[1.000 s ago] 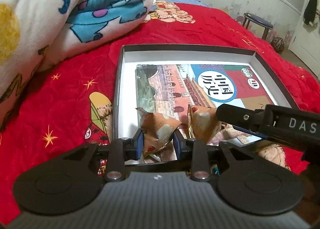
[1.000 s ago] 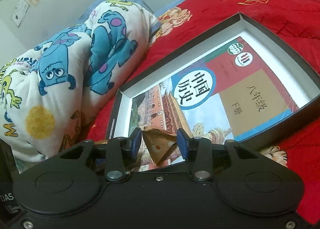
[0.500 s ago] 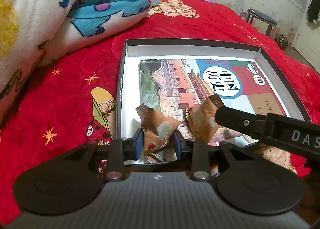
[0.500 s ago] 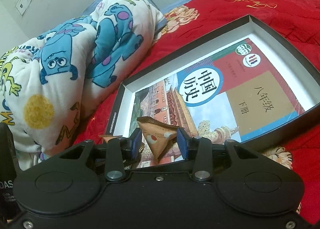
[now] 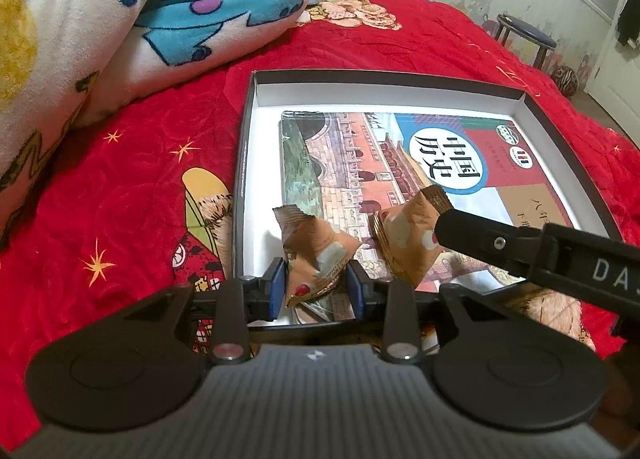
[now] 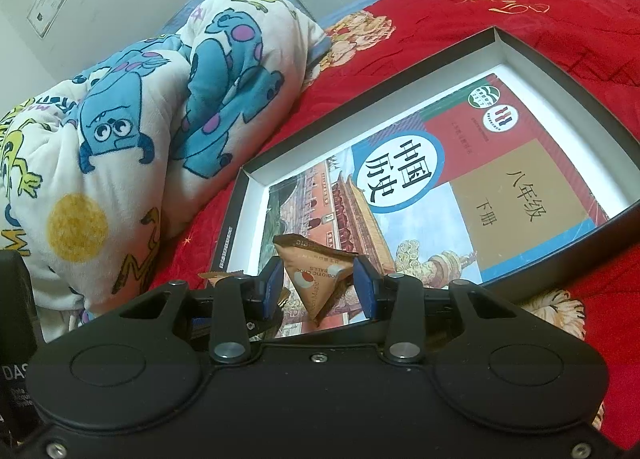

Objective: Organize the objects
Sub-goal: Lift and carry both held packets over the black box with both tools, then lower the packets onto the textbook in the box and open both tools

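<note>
A shallow black box point(image 5: 246, 163) with a white inside lies on the red bedspread and holds a history textbook point(image 5: 384, 163). My left gripper point(image 5: 316, 289) is shut on a brown triangular snack packet point(image 5: 316, 255) over the box's near left corner. My right gripper point(image 6: 318, 287) is shut on a second brown snack packet point(image 6: 320, 271), just right of the first. In the left wrist view that second packet point(image 5: 408, 235) sits under the right gripper's black finger point(image 5: 480, 233). The box point(image 6: 560, 71) and book point(image 6: 460, 187) fill the right wrist view.
A rolled blue-monster blanket point(image 5: 120, 19) lies left of the box; it also shows in the right wrist view point(image 6: 140, 131). A round stool point(image 5: 524, 35) stands past the bed's far right. Red bedspread point(image 5: 120, 199) surrounds the box.
Both grippers have risen and tilted over the box's near edge, each still holding its packet. More of the box and book shows now.
</note>
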Demonstrator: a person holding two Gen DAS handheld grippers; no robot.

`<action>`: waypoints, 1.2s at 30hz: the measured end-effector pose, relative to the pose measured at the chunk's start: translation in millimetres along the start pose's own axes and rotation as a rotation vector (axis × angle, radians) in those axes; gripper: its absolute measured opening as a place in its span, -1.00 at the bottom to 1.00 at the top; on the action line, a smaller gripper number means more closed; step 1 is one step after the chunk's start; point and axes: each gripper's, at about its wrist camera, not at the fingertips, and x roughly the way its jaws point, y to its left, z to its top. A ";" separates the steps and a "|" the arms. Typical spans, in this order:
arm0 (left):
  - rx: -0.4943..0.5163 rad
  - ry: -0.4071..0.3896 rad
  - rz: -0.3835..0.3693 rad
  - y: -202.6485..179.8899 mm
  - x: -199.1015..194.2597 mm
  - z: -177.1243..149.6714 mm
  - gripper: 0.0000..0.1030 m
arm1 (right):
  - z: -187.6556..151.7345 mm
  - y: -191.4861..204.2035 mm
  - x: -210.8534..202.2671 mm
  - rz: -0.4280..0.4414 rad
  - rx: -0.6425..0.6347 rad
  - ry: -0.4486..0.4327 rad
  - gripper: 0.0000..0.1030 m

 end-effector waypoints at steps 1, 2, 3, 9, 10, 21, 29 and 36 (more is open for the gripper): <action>-0.001 0.000 0.000 0.0 0.0 -0.2 -0.11 | -0.1 -0.2 0.0 0.000 0.000 0.000 -0.25; -0.002 0.001 0.000 0.0 0.0 -0.3 -0.11 | -0.2 -0.3 -0.1 0.001 0.001 -0.001 -0.25; -0.002 0.002 0.000 0.1 0.1 -0.2 -0.11 | -0.1 -0.2 -0.1 0.001 0.001 -0.001 -0.25; 0.004 0.004 -0.003 -0.9 0.6 0.3 0.01 | -0.1 0.5 0.1 -0.001 0.000 0.000 -0.25; 0.008 0.005 -0.004 -1.3 0.9 0.6 0.02 | 0.1 0.3 0.1 -0.001 -0.001 0.000 -0.25; 0.001 0.012 -0.026 -2.8 -0.8 1.6 0.26 | -0.4 -1.1 0.6 0.010 0.014 -0.001 -0.18; 0.002 0.001 -0.046 -5.4 -6.6 2.5 0.56 | -0.7 0.7 0.2 0.020 0.021 0.004 0.09; 0.002 0.004 -0.045 -2.5 -8.5 5.5 0.61 | -2.4 -0.2 -0.7 0.031 0.037 0.003 0.17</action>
